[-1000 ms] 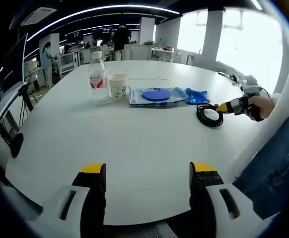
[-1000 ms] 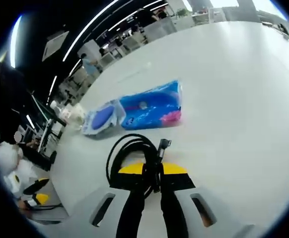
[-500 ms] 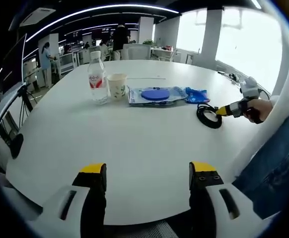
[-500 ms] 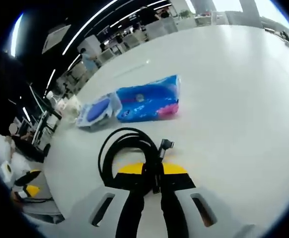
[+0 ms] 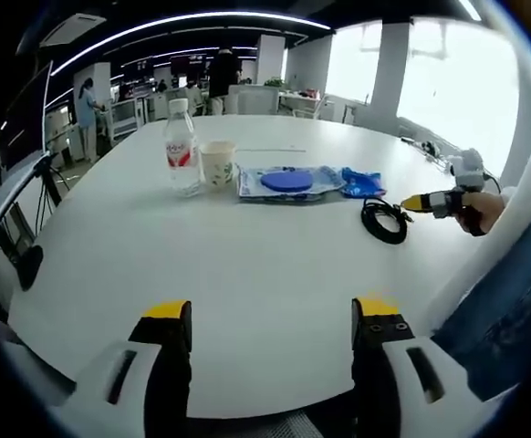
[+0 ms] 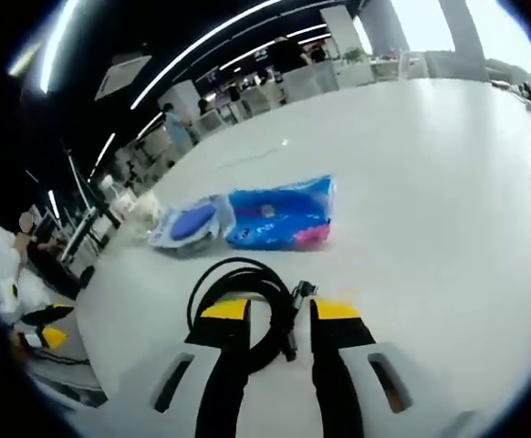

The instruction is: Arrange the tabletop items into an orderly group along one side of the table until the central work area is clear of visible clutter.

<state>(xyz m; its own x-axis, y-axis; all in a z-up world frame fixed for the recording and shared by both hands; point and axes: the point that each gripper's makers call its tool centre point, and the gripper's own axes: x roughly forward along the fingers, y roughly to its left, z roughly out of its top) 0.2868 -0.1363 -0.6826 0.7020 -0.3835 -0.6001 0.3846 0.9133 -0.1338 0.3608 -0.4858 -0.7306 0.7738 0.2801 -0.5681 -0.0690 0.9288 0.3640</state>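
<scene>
Your right gripper (image 6: pixel 279 310) has its jaws parted, with the coiled black cable (image 6: pixel 243 297) lying on the desk (image 6: pixel 448 182) between and just ahead of them; part of the loop still runs through the gap, so it looks set down, not pinched. In the left gripper view the cable (image 5: pixel 383 221) sits just short of the blue pouch (image 5: pixel 362 181), at the near end of the row.

The row itself: water bottle (image 5: pixel 182 146), paper cup (image 5: pixel 217 164), clear bag with the blue disc (image 5: pixel 286 181), then the blue pouch. Cup sits just beside the bottle, bags touching or overlapping.

To finish this step clean:
- Back the right gripper straight out along its own axis. The plug end (image 6: pixel 299 294) lies by the right jaw, so a sideways pull could snag it and drag the coil.
- If the coil looks off-line with the row, nudge it toward the pouch, don't re-grab.

Left gripper (image 5: pixel 270 315) is spread wide, holding nothing, hovering over the bare near edge. Leave it parked there.
</scene>
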